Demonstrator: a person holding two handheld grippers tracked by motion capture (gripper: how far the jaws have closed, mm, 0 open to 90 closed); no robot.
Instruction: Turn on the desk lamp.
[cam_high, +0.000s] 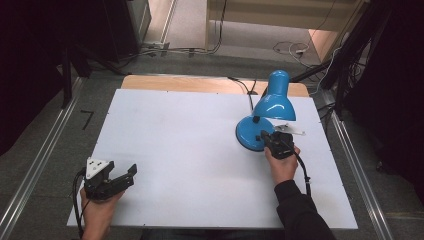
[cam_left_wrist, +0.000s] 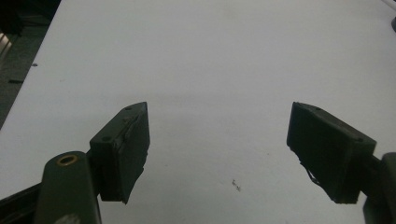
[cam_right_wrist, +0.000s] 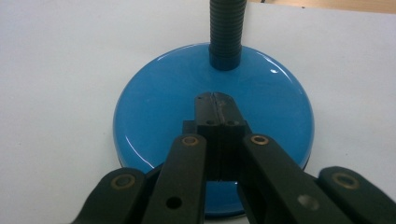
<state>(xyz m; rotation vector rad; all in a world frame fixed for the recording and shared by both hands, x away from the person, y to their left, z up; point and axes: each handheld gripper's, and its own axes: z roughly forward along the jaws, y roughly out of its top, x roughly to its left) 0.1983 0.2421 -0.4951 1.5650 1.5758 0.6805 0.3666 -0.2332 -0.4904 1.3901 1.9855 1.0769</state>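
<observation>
Two grippers: one in each of the person's hands, over a white rectangular table board.
Landmark: a glossy blue metal desk lamp with a round flat base, a black ribbed flexible neck and a bell-shaped shade, standing toward the far right of the board.
Right gripper: at the near edge of the lamp base, its tip over the blue disc; jaws pressed flat together with nothing between them, just short of the neck's foot. Whether the tip touches the disc I cannot tell.
Left gripper: well apart from the lamp, at the board's near left corner; jaws spread wide over bare white surface, nothing between them.
Behind the lamp: a black cable runs off the far edge.
</observation>
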